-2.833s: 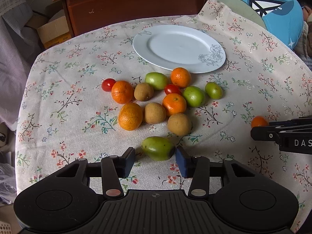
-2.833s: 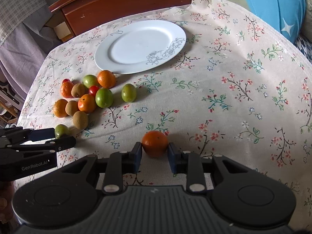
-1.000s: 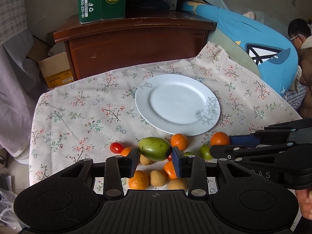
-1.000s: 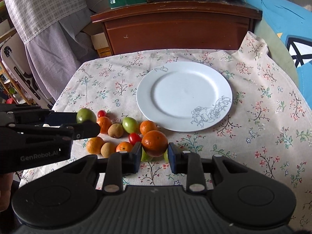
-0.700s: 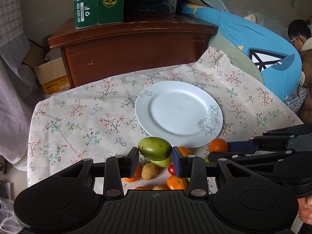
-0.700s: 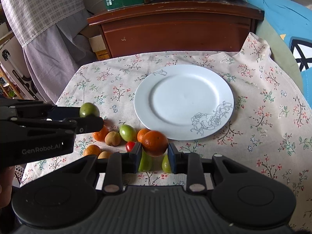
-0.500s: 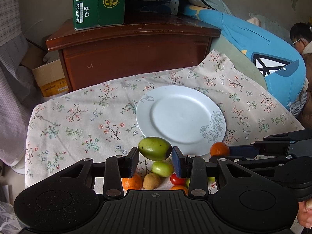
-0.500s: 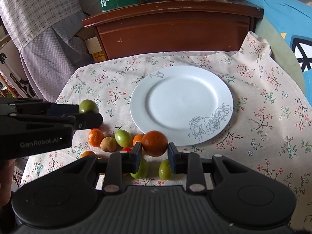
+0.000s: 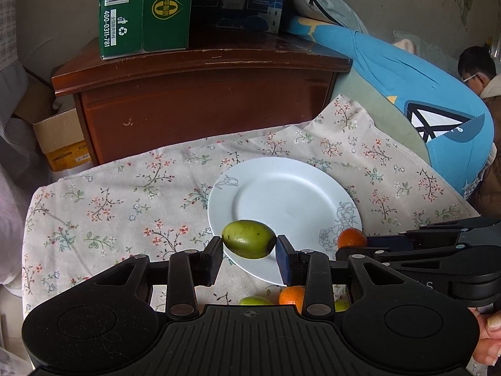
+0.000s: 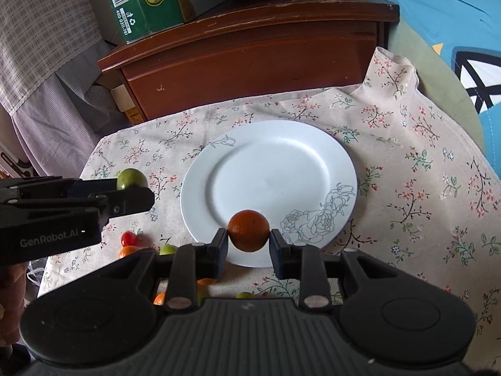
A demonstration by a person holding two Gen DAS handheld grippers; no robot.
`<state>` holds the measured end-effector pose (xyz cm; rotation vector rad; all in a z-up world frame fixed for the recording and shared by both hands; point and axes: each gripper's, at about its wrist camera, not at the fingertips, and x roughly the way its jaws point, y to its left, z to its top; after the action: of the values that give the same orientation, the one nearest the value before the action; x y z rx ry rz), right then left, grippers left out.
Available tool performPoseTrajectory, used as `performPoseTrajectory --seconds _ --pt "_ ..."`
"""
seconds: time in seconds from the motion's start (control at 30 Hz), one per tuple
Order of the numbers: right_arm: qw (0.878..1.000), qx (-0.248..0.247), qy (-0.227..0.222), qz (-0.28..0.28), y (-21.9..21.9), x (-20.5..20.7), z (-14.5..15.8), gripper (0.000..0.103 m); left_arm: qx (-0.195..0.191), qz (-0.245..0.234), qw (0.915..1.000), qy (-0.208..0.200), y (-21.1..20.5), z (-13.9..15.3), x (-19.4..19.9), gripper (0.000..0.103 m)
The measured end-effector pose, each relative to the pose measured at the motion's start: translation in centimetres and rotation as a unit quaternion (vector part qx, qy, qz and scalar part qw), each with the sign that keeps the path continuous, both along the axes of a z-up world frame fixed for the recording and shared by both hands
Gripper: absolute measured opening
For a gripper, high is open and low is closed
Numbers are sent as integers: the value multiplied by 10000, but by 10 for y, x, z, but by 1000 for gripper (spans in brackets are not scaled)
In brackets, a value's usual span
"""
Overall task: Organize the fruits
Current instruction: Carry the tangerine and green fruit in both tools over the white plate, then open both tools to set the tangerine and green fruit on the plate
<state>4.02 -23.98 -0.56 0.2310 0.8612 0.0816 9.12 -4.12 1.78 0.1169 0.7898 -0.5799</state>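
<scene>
My left gripper (image 9: pixel 249 247) is shut on a green oval fruit (image 9: pixel 249 243) and holds it in the air over the near left rim of the white plate (image 9: pixel 281 197). My right gripper (image 10: pixel 248 239) is shut on an orange (image 10: pixel 248 230) and holds it above the plate's (image 10: pixel 266 175) near edge. The plate bears no fruit. The left gripper with its green fruit (image 10: pixel 131 179) shows at the left of the right wrist view. The right gripper's orange (image 9: pixel 351 238) shows at the right of the left wrist view.
Loose fruit lies on the floral tablecloth (image 9: pixel 125 200) below the grippers: an orange (image 9: pixel 291 296), a green fruit (image 9: pixel 255 300), a cherry tomato (image 10: pixel 128 238). A brown wooden cabinet (image 9: pixel 203 94) with boxes on top (image 9: pixel 144 9) stands behind the table. A person sits at the far right (image 9: pixel 479 69).
Both grippers have lifted their fruit off the cloth and carried it forward, from beside the fruit pile to over the plate's near edge.
</scene>
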Motion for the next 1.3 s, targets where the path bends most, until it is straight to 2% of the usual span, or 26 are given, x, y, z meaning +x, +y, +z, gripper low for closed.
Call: performPoseTrajectory --seconds 0.17,0.53,0.67,0.73,0.8,0.87,0.97,1.07,1.3 --pt "9999 -24 45 -96 -3 9 -6 28 -9 -65 10000 22 -7 -7 10 34" --pt "9993 -112 272 -211 -2 25 -25 29 100 -200 9992 341 -30 -35 25 34" --pt "9992 -93 207 -331 -4 26 -24 32 137 -152 9994 286 -31 -35 25 36" --pt "9991 -51 166 -388 -7 26 -22 35 156 -64 9993 326 -30 -33 26 41" --pt "9988 -19 113 -479 -9 26 -18 36 174 76 9994 299 -27 -30 26 58" --pt "9985 28 69 -533 -11 25 -15 41 210 175 9994 210 -24 -25 26 65" --pt "9985 96 25 -547 -11 23 -11 49 210 210 9995 128 -18 -18 24 69" --pt "9989 144 62 -442 -7 22 -9 49 285 300 9990 155 -13 -15 21 76" --pt "9996 174 170 -110 3 9 -8 54 369 263 9984 348 1 -13 10 79"
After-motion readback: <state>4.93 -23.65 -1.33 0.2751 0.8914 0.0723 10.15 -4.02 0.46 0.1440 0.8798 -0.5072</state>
